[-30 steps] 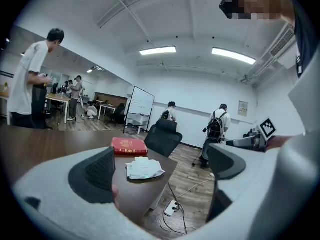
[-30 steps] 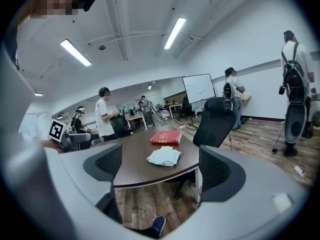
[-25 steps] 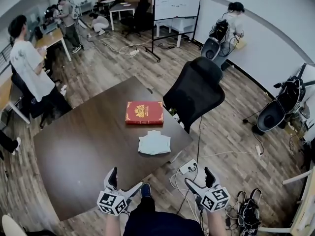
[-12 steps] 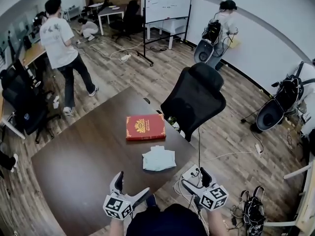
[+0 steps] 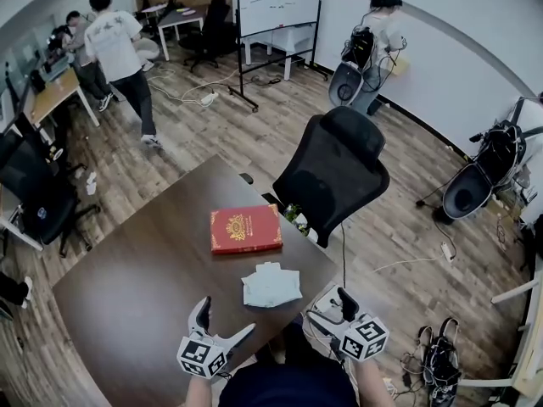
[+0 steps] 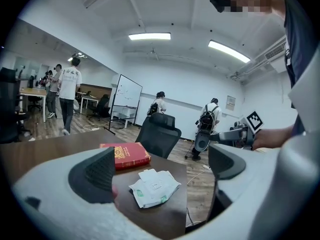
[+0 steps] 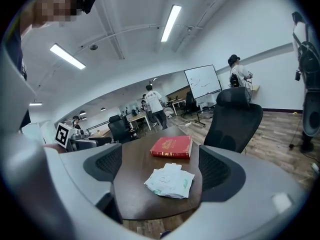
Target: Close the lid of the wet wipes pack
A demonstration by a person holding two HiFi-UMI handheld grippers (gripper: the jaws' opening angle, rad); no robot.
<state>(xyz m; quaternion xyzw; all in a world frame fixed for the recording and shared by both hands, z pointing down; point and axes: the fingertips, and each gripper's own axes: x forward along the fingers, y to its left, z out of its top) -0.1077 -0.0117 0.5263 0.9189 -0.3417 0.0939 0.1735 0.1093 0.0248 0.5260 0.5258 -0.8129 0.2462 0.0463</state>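
The dark brown wooden table has a smooth top with a dull sheen. The pale wet wipes pack of soft plastic film looks crinkled and faintly glossy. The red hardcover book with gold stamping has a smooth, slightly shiny cover (whether cloth or coated paper cannot be told). The left gripper and right gripper are matt pale-grey plastic, their black pads finely ribbed. The black office chair has a mesh cloth back. The plank floor is grained wood.

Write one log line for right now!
left tool: open, empty | right tool: open, empty | wet wipes pack: on table, lid open, untouched
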